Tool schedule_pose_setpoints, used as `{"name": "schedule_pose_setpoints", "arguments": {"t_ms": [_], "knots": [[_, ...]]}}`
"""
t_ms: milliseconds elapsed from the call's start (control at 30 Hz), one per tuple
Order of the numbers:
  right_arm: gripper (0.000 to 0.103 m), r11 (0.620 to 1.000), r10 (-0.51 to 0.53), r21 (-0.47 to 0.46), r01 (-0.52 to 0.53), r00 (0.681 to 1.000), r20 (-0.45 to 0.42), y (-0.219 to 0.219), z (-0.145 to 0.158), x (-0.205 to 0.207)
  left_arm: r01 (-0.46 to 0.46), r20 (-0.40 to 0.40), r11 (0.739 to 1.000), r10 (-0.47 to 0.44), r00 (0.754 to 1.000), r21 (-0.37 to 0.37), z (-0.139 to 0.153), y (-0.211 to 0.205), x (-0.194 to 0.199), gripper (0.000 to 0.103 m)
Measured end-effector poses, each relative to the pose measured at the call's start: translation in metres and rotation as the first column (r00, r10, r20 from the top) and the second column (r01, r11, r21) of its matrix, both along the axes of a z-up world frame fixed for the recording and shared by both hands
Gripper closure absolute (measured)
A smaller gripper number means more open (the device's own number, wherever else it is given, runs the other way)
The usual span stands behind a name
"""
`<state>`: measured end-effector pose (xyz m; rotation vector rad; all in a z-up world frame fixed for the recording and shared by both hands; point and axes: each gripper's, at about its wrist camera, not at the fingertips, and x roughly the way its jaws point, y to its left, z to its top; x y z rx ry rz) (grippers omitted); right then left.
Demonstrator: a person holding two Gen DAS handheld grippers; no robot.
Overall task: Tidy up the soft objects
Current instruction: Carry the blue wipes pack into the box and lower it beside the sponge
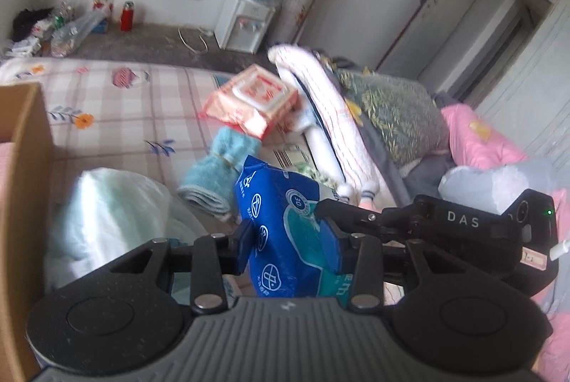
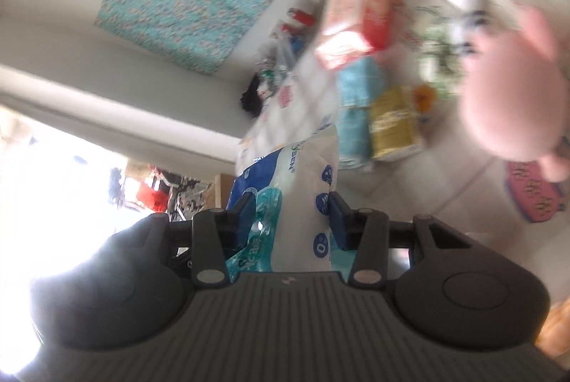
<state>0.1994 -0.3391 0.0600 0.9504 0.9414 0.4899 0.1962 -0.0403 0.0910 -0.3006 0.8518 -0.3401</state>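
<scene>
Left wrist view: a soft, glossy plastic pack (image 1: pixel 281 232), printed blue, teal and white with round badges, is pinched between the two dark, flat pads of the left gripper (image 1: pixel 290 241), its film dented and creased where the pads press in. From the right side the slim black fingers of the right gripper (image 1: pixel 351 211) are seen reaching onto the same pack, whose upper edge they touch. The pack is held above a bed (image 1: pixel 117 111) covered in a matte checked sheet of pale pink and grey with small flower prints. Beyond the pack a fluffy teal towel (image 1: pixel 217 168) is seen rolled into a loose tube, and past it a flat, rectangular wipes packet (image 1: pixel 253 98) in shiny orange-and-white film with a rigid flip lid. A crumpled, pale mint cloth (image 1: pixel 117 214) is heaped at the left, beside the plain brown wall of a cardboard box (image 1: pixel 25 189). To the right a striped, folded cotton bundle (image 1: pixel 331 118) is leaned on dark patterned bedding. In the right wrist view, which is tilted and blurred, the same pack (image 2: pixel 295 200) is clamped between the right gripper (image 2: pixel 292 221) pads, white and blue panels bulging upward between them. A smooth, rounded pink plush shape (image 2: pixel 513 97) is seen at the upper right, too blurred to identify further.
</scene>
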Motion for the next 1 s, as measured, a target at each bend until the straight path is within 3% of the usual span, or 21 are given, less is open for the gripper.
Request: {"name": "schedule_pose_setpoints", "arguments": {"t_ms": [200,400,633,733,900,1000], "knots": [[0.06,0.99,0.14,-0.009,-0.14,0.986,0.085,0.076,0.04,-0.001,-0.148,0.09,0.989,0.148,0.985,-0.004,0.029,0.073,-0.035,0.061],[0.06,0.946,0.324,-0.009,-0.325,0.94,0.108,0.186,0.057,0.006,-0.337,0.106,0.941,0.336,0.936,-0.01,0.034,0.161,-0.066,0.062],[0.06,0.896,0.444,-0.059,-0.44,0.894,0.065,0.283,0.049,0.004,-0.456,0.019,0.889,0.457,0.889,-0.037,0.008,0.237,-0.075,0.063],[0.059,0.883,0.464,-0.109,-0.456,0.883,0.069,0.305,0.045,0.001,-0.462,-0.017,0.886,0.462,0.887,-0.049,-0.004,0.256,-0.074,0.063],[0.056,0.849,0.487,-0.279,-0.449,0.869,0.085,0.326,0.034,0.003,-0.438,-0.133,0.898,0.429,0.894,-0.046,-0.038,0.278,-0.057,0.063],[0.056,0.85,0.482,-0.296,-0.435,0.869,0.107,0.317,0.031,0.006,-0.431,-0.211,0.902,0.417,0.884,-0.024,-0.062,0.285,-0.047,0.063]]}}
